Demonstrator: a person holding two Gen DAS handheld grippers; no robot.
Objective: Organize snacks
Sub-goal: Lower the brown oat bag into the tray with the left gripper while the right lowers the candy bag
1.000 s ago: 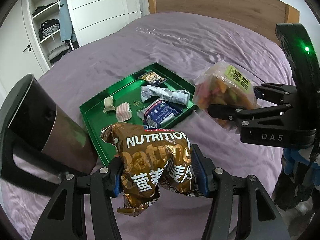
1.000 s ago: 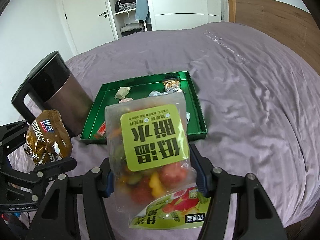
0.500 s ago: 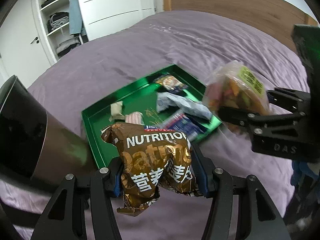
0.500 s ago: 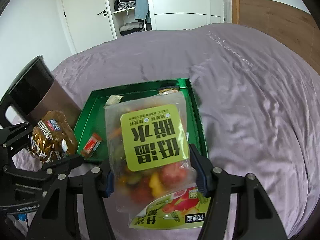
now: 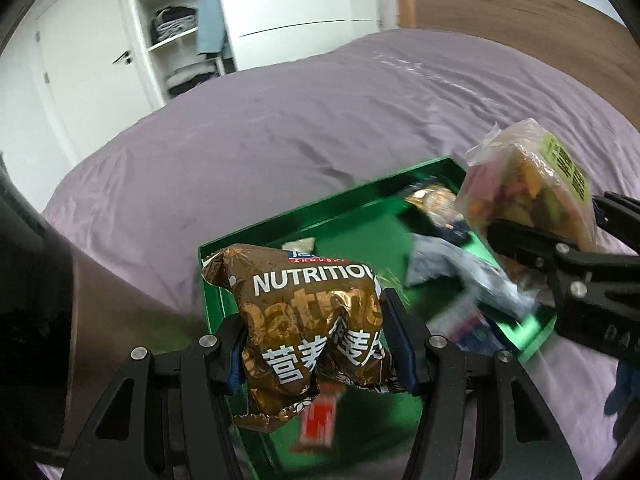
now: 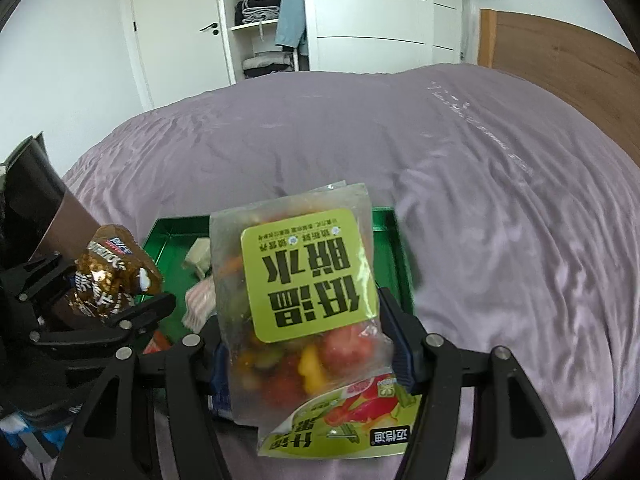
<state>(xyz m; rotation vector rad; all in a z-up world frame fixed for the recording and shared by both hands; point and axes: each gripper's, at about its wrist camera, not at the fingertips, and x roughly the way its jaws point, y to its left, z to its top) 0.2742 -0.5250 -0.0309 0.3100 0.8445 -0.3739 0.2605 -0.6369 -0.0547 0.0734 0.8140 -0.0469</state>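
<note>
My left gripper [image 5: 316,344] is shut on a brown-gold oatmeal snack bag [image 5: 308,320] and holds it above the near left part of the green tray [image 5: 280,232]. My right gripper [image 6: 308,344] is shut on a clear bag of dried vegetable crisps with a green label [image 6: 304,280], held above the tray's [image 6: 390,256] near right side. The tray lies on the purple bed and holds several small snack packets [image 5: 456,268]. The crisps bag [image 5: 524,188] also shows in the left wrist view, the oatmeal bag [image 6: 112,276] in the right wrist view.
A dark brown jug with a black handle [image 6: 44,208] stands on the bed left of the tray. The purple bedcover [image 6: 480,200] spreads all round. A wooden headboard [image 5: 520,12] is at the right, white wardrobes [image 6: 360,20] behind.
Both grippers have moved forward with their bags and now hang over the tray. The jug has slid toward the left edge of both views.
</note>
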